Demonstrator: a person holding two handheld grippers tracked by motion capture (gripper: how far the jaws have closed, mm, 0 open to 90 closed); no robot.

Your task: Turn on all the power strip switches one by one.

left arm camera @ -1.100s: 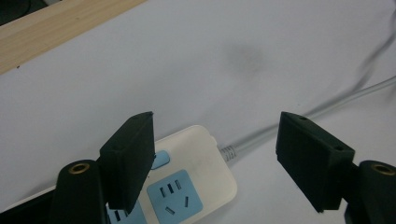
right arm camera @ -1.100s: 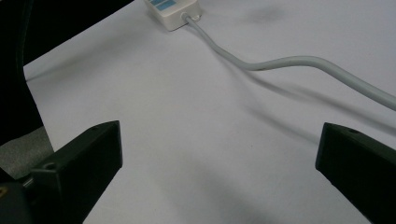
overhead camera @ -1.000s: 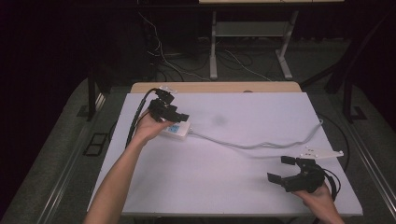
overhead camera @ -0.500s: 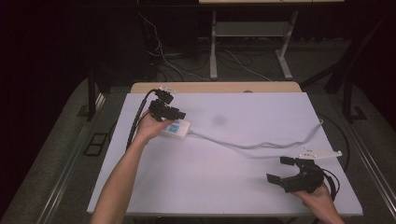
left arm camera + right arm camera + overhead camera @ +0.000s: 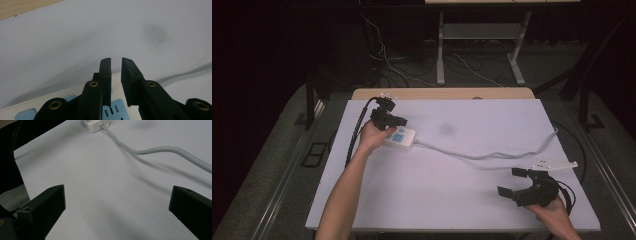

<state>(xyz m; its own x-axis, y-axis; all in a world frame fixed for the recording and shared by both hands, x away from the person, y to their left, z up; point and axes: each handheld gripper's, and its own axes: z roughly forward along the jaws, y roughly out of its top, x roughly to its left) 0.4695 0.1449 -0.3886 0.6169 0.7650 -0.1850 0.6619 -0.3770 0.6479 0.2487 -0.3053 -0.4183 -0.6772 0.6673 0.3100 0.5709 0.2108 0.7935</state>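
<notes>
The white table [image 5: 452, 200] carries little: a white power strip [image 5: 400, 137] with blue socket faces near its far left part, and the strip's grey cable [image 5: 482, 156] running from it across to the right edge.

Over the strip sits the left gripper [image 5: 396, 121], held from the near side by the person's left hand [image 5: 371, 137]. Since the earlier high views its jaws have just been closing, and the hand has sunk a little toward the strip. In the left gripper view the two black jaws stand close together with a narrow gap of bare table showing between their tips; the strip [image 5: 75, 100] lies under and behind them rather than plainly between them. Whether their lower parts pinch the strip's edge cannot be told from this angle, though it looks more like a press down onto the body than a grip.

The right gripper [image 5: 517, 184] rests near the near right corner, its jaws wide apart with nothing between them; in its own view the cable [image 5: 160, 151] curves well ahead toward the strip [image 5: 96, 125].

The narrowing suggests the left gripper is settling on the strip to steady it or work a switch; no firm hold is yet evident.
</notes>
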